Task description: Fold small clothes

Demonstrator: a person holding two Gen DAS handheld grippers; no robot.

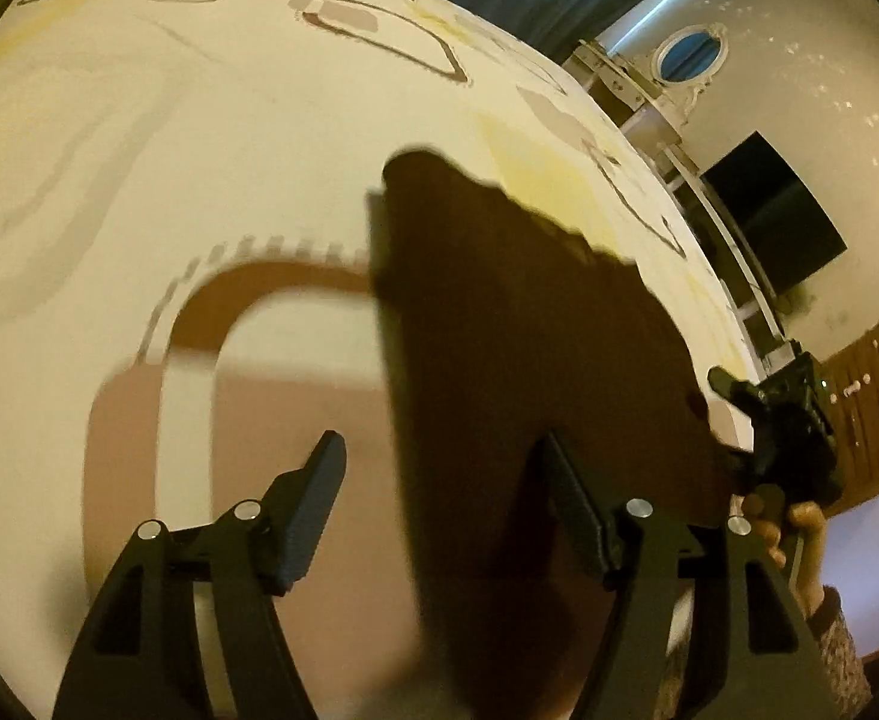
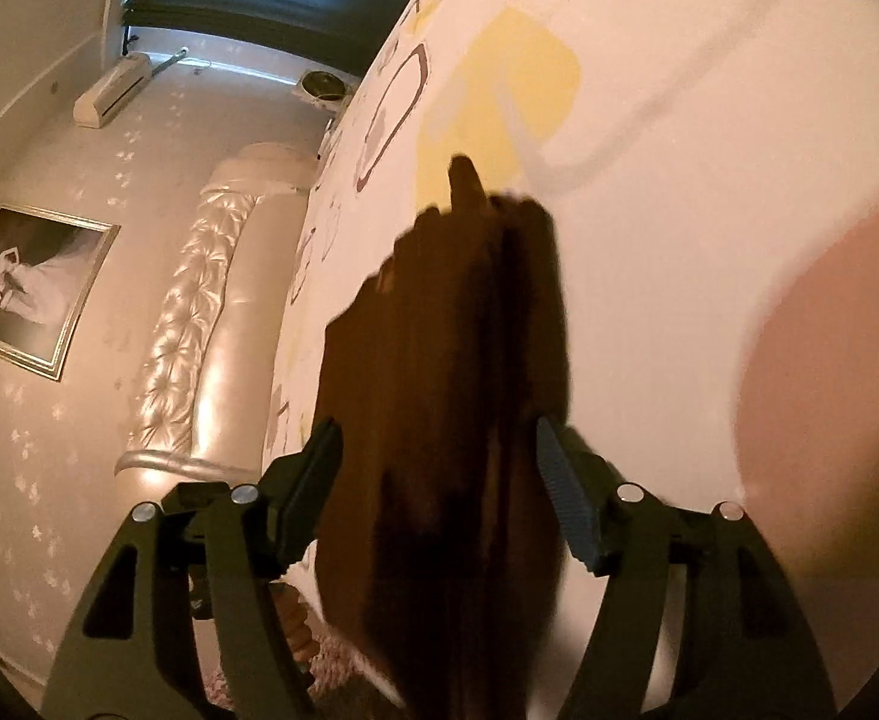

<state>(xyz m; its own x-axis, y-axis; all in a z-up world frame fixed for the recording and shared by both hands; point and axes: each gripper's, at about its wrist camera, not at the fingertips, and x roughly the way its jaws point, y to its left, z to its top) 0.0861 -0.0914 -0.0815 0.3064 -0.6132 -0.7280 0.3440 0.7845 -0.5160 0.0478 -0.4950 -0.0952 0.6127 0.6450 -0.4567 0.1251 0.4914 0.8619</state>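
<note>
A dark brown garment (image 1: 517,372) lies on the patterned bed sheet (image 1: 199,180). In the left wrist view my left gripper (image 1: 439,504) is open, its right finger over the garment's near part and its left finger over bare sheet. My right gripper (image 1: 733,420) shows at the garment's right edge, held by a hand; its jaws look spread. In the right wrist view my right gripper (image 2: 439,492) is open with the brown garment (image 2: 457,390) lying between its fingers, stretching away in a folded strip. Whether the fingers touch the cloth is unclear because of blur.
The sheet (image 2: 709,210) has brown, grey and yellow shapes. A padded headboard (image 2: 199,312), a framed picture (image 2: 31,288) and an air conditioner (image 2: 112,90) are on the wall side. A dark screen (image 1: 775,216) and a wooden door (image 1: 871,408) stand past the bed's right edge.
</note>
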